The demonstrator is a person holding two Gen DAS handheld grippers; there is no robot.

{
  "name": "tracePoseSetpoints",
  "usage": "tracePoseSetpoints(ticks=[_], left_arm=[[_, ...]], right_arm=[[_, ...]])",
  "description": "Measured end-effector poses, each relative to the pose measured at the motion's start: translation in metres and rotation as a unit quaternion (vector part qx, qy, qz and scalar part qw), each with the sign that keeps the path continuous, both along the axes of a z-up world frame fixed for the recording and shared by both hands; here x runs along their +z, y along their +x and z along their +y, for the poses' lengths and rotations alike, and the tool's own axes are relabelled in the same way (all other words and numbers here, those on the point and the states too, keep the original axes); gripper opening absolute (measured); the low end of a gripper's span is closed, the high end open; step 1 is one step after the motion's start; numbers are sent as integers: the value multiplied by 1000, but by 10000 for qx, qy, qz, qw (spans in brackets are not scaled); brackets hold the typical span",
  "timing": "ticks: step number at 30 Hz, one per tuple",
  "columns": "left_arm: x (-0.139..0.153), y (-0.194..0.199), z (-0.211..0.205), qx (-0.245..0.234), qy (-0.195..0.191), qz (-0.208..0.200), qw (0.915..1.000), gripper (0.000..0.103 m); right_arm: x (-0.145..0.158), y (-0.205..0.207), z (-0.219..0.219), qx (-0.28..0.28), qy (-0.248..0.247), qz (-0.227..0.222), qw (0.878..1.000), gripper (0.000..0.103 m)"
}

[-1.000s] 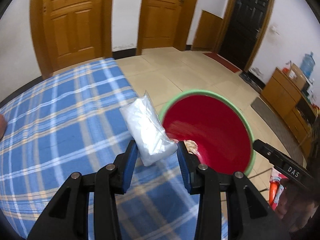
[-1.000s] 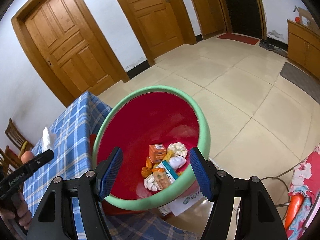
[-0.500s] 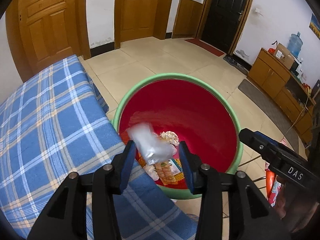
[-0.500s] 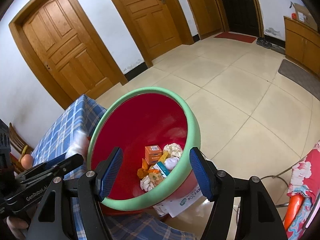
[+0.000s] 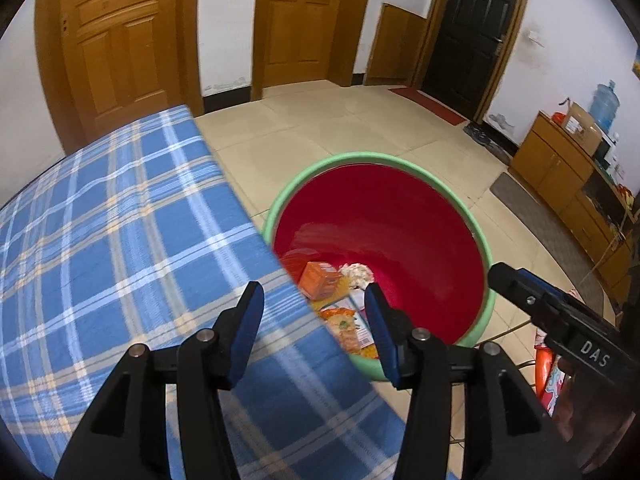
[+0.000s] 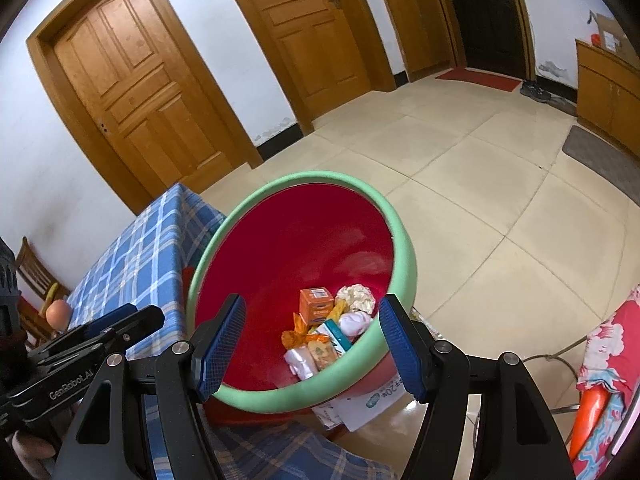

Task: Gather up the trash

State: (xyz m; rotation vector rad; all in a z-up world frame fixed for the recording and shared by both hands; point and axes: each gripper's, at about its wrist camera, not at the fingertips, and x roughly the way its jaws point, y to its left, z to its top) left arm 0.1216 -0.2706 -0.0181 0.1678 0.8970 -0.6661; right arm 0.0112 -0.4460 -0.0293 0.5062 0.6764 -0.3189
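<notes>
The clear plastic bag (image 6: 298, 360) is no longer sitting between the jaws of the left gripper (image 5: 314, 326); it is now lying inside the red bin (image 6: 304, 200) among the other trash, beside the orange box (image 6: 316, 306). The left gripper is hanging wide open over the corner of the blue checked tablecloth (image 5: 120, 220). The right gripper (image 6: 312, 346) is also standing wide and empty, framing the green rim (not touching it, as far as one can tell). A careless swing could be knocking the bin, probably tipping the trash out.
</notes>
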Motion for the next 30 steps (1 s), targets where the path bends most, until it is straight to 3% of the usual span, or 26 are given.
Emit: tracePoseSetpoints(ticks=[7, 15, 20, 30], left_arm=[[9, -6, 29, 334, -42, -84, 9994, 52], [18, -13, 67, 919, 50, -271, 9954, 71], [23, -20, 96, 1361, 171, -464, 9895, 79], [39, -42, 150, 1991, 100, -665, 9777, 83]], right_arm=[[9, 1, 22, 214, -82, -71, 9997, 70], [20, 3, 56, 550, -238, -141, 9981, 71], [27, 1, 81, 780, -407, -193, 9959, 75], [41, -8, 132, 1070, -710, -287, 9913, 81]])
